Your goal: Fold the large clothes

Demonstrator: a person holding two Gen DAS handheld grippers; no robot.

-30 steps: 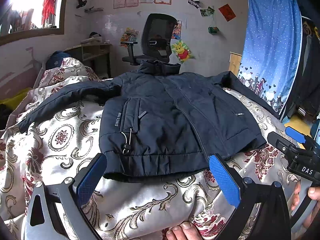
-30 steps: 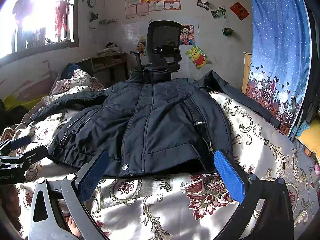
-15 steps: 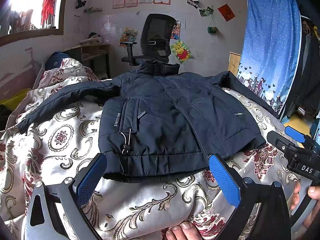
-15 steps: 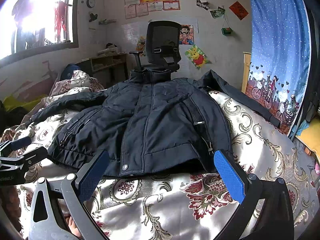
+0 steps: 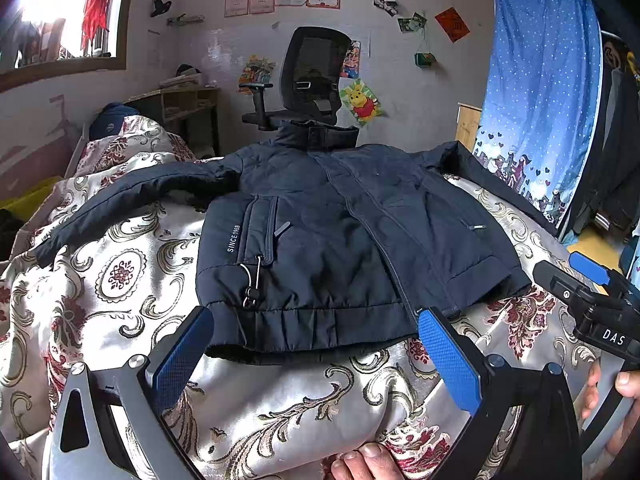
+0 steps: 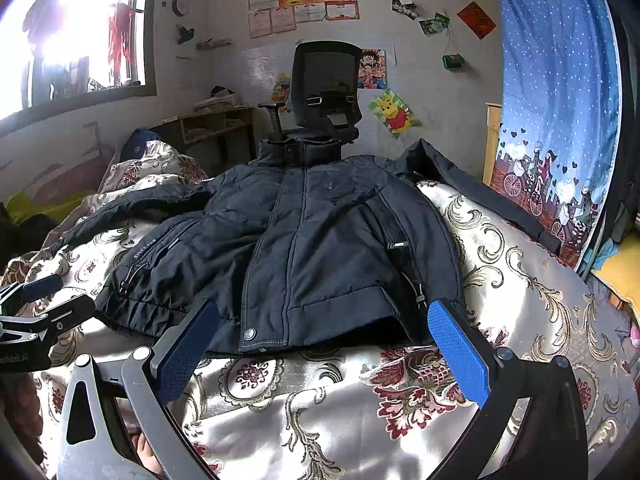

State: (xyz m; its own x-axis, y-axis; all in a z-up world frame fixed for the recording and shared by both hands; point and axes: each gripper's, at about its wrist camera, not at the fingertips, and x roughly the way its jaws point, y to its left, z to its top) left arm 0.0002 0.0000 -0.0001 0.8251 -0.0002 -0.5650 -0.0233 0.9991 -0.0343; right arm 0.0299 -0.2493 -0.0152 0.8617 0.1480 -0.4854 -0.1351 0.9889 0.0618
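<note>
A dark navy padded jacket (image 5: 320,236) (image 6: 320,248) lies front-up and zipped on the patterned bedspread, collar at the far end, hem toward me. Its sleeves spread out: one (image 5: 132,196) to the left, the other (image 6: 480,196) trailing off the right side of the bed. My left gripper (image 5: 316,352) hovers open just short of the hem, nothing between its blue pads (image 5: 448,364). My right gripper (image 6: 320,344) also stands open in front of the hem near the zip's bottom snap. In each wrist view the other gripper shows at the frame's edge.
The bed (image 5: 100,280) carries a shiny floral cover with a bunched quilt at its far left. A black office chair (image 5: 312,76) stands behind the collar by the wall. A blue curtain (image 5: 540,92) hangs at the right. A desk (image 6: 216,128) sits under the window.
Nearly nothing differs; both grippers hold about the same place before the hem, and the jacket lies as before.
</note>
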